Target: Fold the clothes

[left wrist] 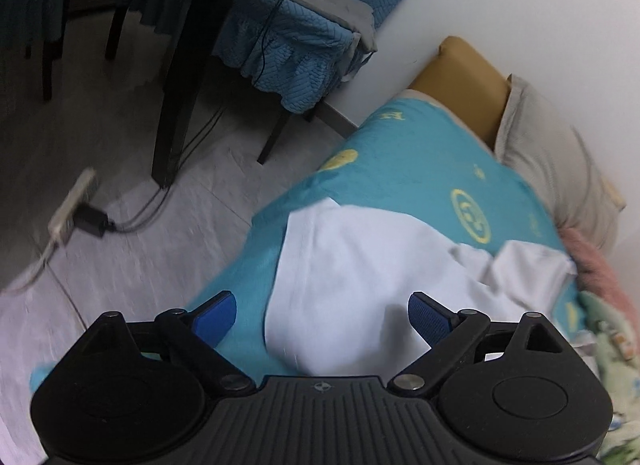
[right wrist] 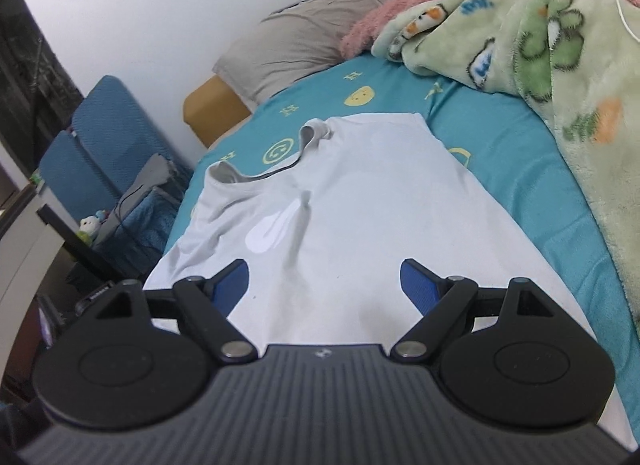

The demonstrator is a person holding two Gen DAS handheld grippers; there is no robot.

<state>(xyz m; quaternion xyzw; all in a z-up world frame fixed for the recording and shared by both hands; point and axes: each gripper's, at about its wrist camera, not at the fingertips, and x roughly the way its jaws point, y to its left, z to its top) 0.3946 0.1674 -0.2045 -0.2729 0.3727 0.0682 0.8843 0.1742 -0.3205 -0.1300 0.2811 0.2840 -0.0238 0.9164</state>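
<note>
A white T-shirt [right wrist: 352,201] with a grey neckband lies spread flat on the teal bed sheet [right wrist: 500,153], its collar toward the pillow. In the left wrist view the same white T-shirt [left wrist: 360,265] reaches the bed's left edge, blurred. My left gripper [left wrist: 322,315] hangs open over the shirt's edge near the side of the bed, with the cloth below the blue pads and not pinched. My right gripper [right wrist: 325,285] stands open above the shirt's lower half, nothing between its fingers.
A green and pink fleece blanket [right wrist: 560,65] is heaped along the bed's right side. A grey pillow [right wrist: 304,41] lies at the head against the white wall. Left of the bed are a blue-covered chair [left wrist: 296,45], a dark table leg [left wrist: 188,77] and a power strip with cables [left wrist: 76,205] on the floor.
</note>
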